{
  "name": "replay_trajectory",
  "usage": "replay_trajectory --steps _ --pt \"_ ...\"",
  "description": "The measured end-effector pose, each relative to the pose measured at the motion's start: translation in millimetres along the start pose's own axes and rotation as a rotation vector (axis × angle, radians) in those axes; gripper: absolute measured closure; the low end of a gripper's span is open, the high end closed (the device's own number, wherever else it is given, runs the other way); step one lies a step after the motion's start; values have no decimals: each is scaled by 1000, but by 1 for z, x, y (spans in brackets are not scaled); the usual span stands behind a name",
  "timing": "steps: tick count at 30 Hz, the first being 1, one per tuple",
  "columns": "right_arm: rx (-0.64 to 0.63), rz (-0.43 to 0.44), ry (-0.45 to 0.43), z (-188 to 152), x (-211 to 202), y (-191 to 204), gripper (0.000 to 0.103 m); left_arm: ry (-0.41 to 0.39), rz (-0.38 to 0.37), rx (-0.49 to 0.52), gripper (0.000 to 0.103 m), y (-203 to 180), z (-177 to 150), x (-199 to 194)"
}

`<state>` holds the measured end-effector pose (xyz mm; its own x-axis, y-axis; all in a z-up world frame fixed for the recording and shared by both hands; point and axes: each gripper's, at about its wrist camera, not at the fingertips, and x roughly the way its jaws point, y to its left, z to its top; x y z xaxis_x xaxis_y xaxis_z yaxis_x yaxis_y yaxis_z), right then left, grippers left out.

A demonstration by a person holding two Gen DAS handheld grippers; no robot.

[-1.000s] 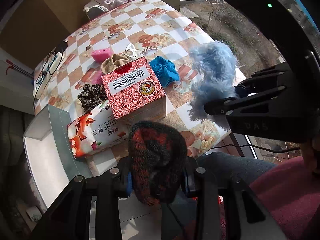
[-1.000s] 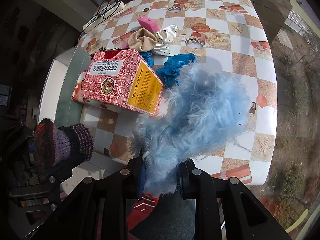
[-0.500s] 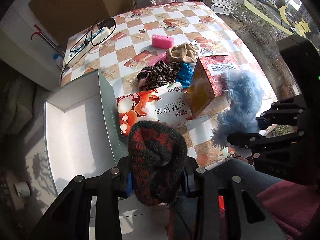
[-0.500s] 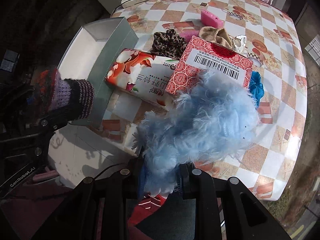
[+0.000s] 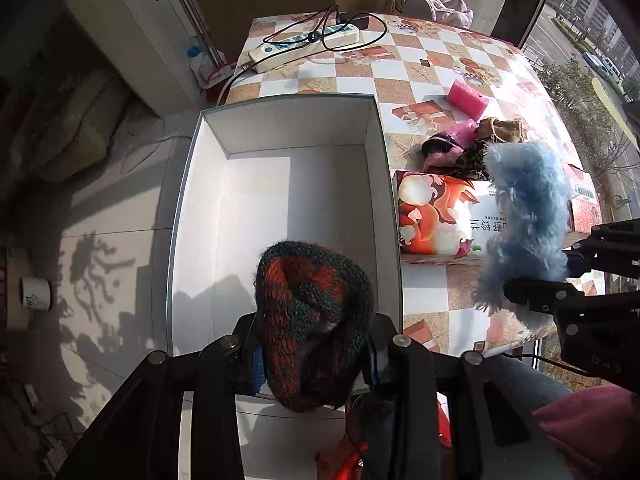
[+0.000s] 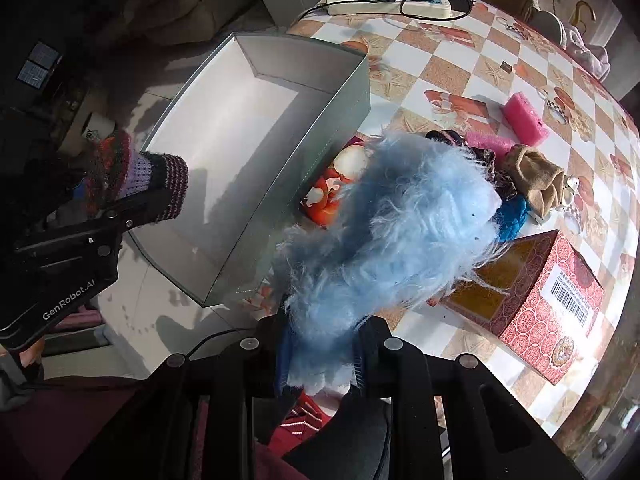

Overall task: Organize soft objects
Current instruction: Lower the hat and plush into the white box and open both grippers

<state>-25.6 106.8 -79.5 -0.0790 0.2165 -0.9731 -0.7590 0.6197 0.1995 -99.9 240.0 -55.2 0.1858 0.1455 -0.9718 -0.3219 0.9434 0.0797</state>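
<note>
Two soft things are pinched: the left hand-held gripper (image 5: 314, 354) holds a knitted sock (image 5: 314, 320) over the white box (image 5: 280, 128) at frame centre, so it should lower before releasing, while the right hand-held gripper (image 6: 320, 354) brings its blue fluffy piece (image 6: 396, 232) across from the tabletop (image 6: 500, 52).

Red-and-green knit hat (image 5: 314, 320), fluffy pale-blue toy (image 6: 404, 228), white-lined grey box (image 5: 276, 120), orange-and-white checked tablecloth (image 5: 436, 64)
</note>
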Motion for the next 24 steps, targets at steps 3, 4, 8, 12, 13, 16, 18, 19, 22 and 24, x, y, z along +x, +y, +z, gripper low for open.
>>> replay_trajectory --steps 3,4,8,12,13,16,18,19,22,24 --pt "-37 5 3 15 3 20 77 17 18 -59 63 26 -7 8" --pt "-50 6 4 19 4 26 77 23 20 -76 63 32 -8 10" --pt "-93 22 7 35 7 49 77 45 32 -130 63 52 -15 20" --pt "-125 32 5 48 9 67 77 66 39 -163 63 61 -19 28" --pt "-133 34 5 51 9 72 77 71 39 -168 63 62 -20 30" --pt "-148 37 5 57 11 80 77 81 31 -181 63 64 -22 35" --pt "-156 36 9 59 12 85 77 84 28 -182 63 65 -23 38" --pt "-158 37 12 58 14 86 77 86 27 -182 63 65 -23 39" --pt "-154 39 29 58 18 86 77 95 22 -188 63 66 -23 42" --pt "-141 45 37 59 21 85 77 97 22 -190 63 68 -23 43"
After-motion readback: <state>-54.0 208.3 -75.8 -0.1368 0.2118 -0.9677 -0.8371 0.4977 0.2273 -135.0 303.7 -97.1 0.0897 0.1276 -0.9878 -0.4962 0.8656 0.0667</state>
